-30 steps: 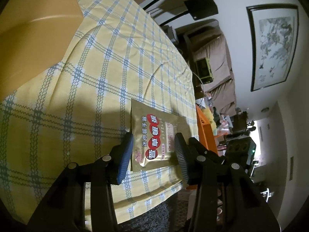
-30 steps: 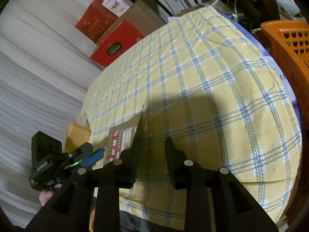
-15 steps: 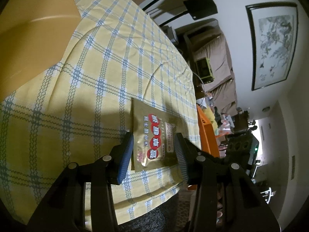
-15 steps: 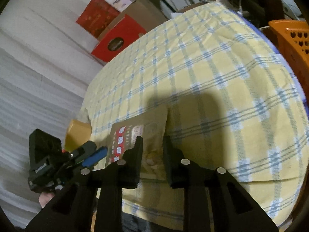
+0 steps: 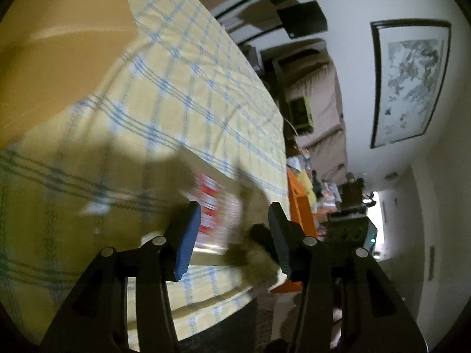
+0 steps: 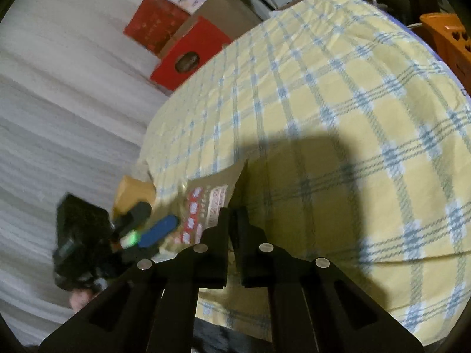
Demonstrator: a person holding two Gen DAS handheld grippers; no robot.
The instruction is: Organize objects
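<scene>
A gold packet (image 5: 215,214) with red round labels lies near the front edge of the yellow checked tablecloth (image 5: 182,94); it is blurred in the left wrist view. My left gripper (image 5: 234,209) straddles it with its jaws opening, and a gap shows beside the right pad. In the right wrist view the packet (image 6: 206,206) has its right edge pinched between the fingertips of my right gripper (image 6: 233,211), which is shut on it. The left gripper (image 6: 141,229), with its blue pad, shows at the packet's left side there.
A tan cardboard box (image 5: 59,44) sits on the cloth's far left. An orange basket (image 6: 447,38) stands off the table's right side. Red boxes (image 6: 188,50) are stacked behind the table. A hand (image 6: 79,297) holds the left gripper.
My right gripper's jaws have closed onto the packet's right edge after drifting toward it. The left jaws have spread slightly, and the packet now looks blurred and shifted.
</scene>
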